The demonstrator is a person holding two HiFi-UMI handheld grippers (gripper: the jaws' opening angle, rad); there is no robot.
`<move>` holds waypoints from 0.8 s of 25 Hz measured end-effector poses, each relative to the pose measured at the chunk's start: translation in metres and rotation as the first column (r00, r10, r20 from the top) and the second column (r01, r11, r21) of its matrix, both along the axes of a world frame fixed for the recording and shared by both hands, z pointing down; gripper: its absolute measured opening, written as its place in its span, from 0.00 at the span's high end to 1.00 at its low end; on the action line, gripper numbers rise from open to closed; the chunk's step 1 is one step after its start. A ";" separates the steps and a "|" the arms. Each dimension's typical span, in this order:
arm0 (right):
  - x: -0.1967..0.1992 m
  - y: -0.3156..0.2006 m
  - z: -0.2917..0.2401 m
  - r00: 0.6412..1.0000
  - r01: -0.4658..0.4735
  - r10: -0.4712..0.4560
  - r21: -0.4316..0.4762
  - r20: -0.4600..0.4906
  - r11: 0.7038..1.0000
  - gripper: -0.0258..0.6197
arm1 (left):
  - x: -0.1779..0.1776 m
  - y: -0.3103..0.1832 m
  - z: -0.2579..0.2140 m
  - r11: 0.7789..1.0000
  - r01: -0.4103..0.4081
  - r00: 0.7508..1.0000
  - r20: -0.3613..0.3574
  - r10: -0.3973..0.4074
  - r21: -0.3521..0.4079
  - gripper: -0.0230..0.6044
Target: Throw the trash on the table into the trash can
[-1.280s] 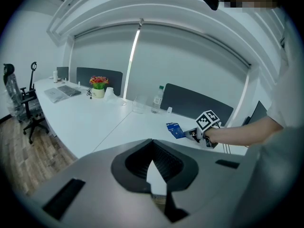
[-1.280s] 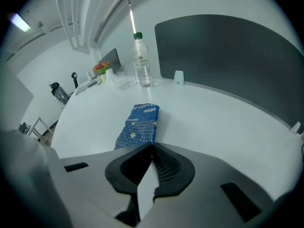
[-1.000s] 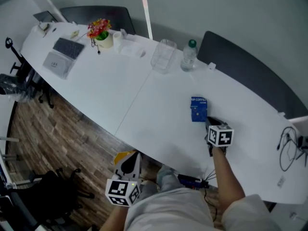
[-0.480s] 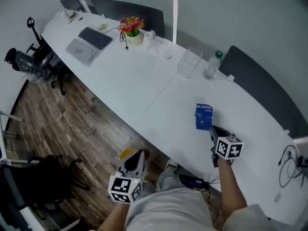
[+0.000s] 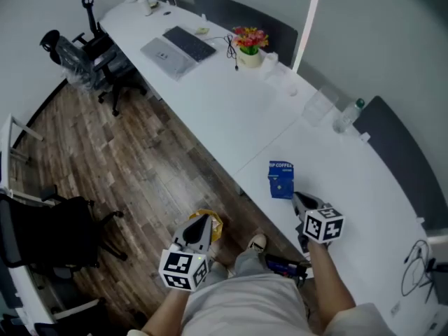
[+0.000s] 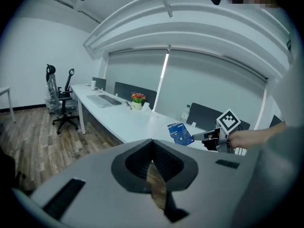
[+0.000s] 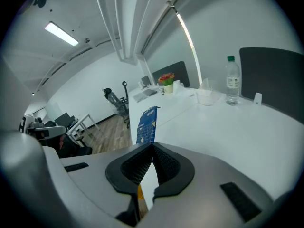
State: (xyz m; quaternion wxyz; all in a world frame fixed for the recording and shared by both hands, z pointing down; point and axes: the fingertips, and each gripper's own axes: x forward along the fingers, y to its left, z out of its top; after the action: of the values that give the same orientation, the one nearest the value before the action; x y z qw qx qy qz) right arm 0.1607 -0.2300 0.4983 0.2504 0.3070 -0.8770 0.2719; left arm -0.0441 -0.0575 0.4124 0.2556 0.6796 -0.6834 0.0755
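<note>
Your right tongs (image 5: 298, 201) are clamped shut on the blue coffee packet (image 5: 281, 179), held tilted over the near edge of the desk (image 5: 231, 110). Your left tongs (image 5: 199, 224), over the wood floor (image 5: 140, 166), are pinched closed on a yellow scrap (image 5: 212, 220)

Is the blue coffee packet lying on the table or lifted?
Lifted: the right gripper, jaws shut, pinches the blue coffee packet by its edge, tilted above the table.

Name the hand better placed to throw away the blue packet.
Right. The right tongs are shut on the packet above the table; the left tongs, over the floor, pinch a yellow scrap. No bin shows.
</note>
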 end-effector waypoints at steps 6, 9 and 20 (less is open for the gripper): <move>-0.083 0.053 -0.009 0.991 0.133 -0.133 -0.009 0.025 0.991 0.91 | -0.056 0.062 -0.004 0.993 0.113 0.994 0.002 -0.113 0.017 0.96; -0.123 0.083 -0.012 0.982 0.185 -0.185 -0.011 0.031 0.983 0.91 | -0.084 0.096 -0.006 0.988 0.151 0.988 0.002 -0.151 0.026 0.96; -0.221 0.176 -0.009 0.940 0.340 -0.339 -0.043 0.042 0.939 0.91 | -0.149 0.181 0.004 0.975 0.222 0.975 -0.023 -0.221 0.029 0.96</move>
State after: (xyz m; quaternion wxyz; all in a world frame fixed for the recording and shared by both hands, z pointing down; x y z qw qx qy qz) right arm -0.0600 -0.0539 0.4893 0.2863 0.1403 -0.9138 0.2516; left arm -0.1929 0.1235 0.4167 0.2585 0.6038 -0.7535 0.0291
